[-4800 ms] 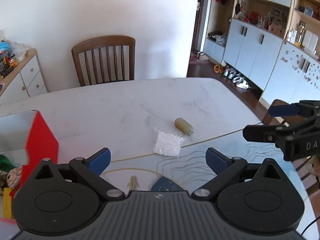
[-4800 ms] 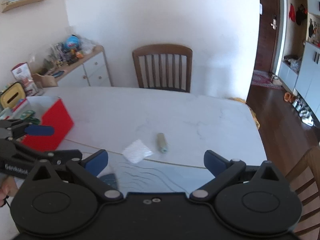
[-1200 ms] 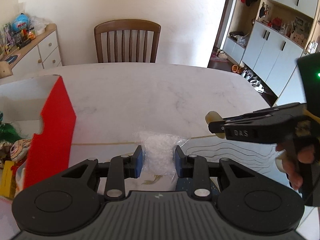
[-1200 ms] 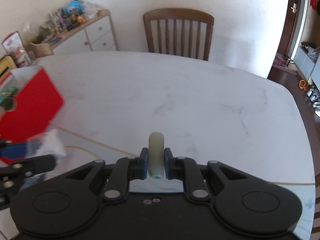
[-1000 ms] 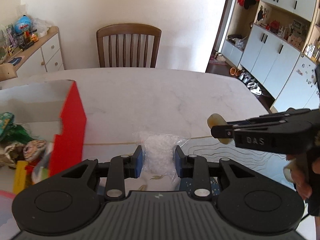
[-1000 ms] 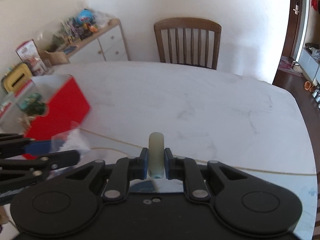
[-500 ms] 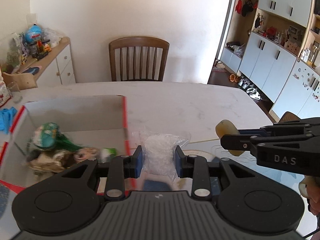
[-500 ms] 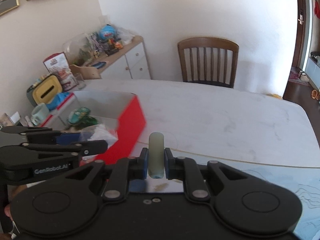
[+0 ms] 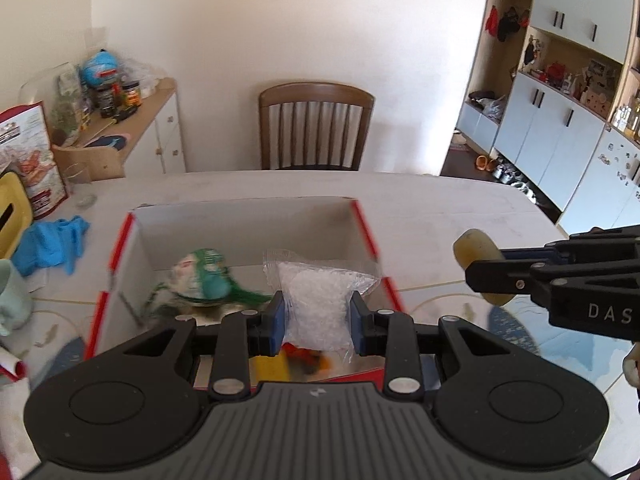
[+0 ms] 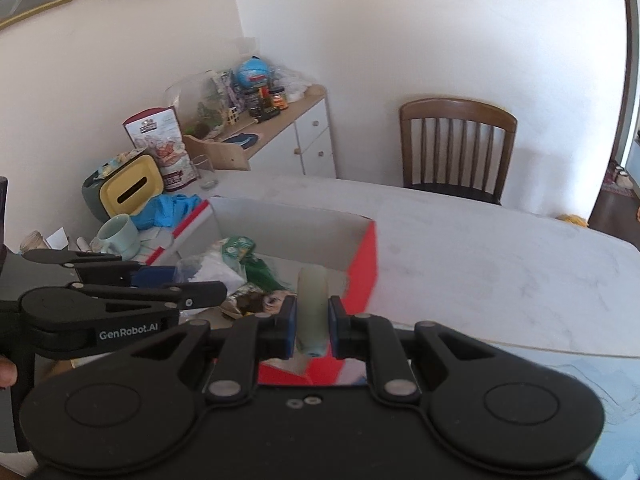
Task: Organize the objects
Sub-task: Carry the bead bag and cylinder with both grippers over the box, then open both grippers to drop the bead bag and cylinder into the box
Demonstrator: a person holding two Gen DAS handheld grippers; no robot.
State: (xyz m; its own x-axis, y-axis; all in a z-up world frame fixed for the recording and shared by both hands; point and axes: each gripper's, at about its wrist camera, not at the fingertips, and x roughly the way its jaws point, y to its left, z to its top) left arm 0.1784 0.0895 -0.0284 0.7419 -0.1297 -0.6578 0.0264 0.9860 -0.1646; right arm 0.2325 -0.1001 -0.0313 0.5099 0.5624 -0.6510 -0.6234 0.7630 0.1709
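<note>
Your left gripper (image 9: 316, 314) is clamped on the clear bag of white granules (image 9: 316, 304), which hangs directly over the open red box (image 9: 364, 228). Your right gripper (image 10: 312, 328) squeezes the pale cylinder (image 10: 312, 304), its long axis pointing forward along the fingers, just above the box's near right corner. The left one seems nearer to drop.

Bright daylight from the right, walls washed out; strong fisheye bending at edges; motion blur on box (image 9: 364, 236) contents.
</note>
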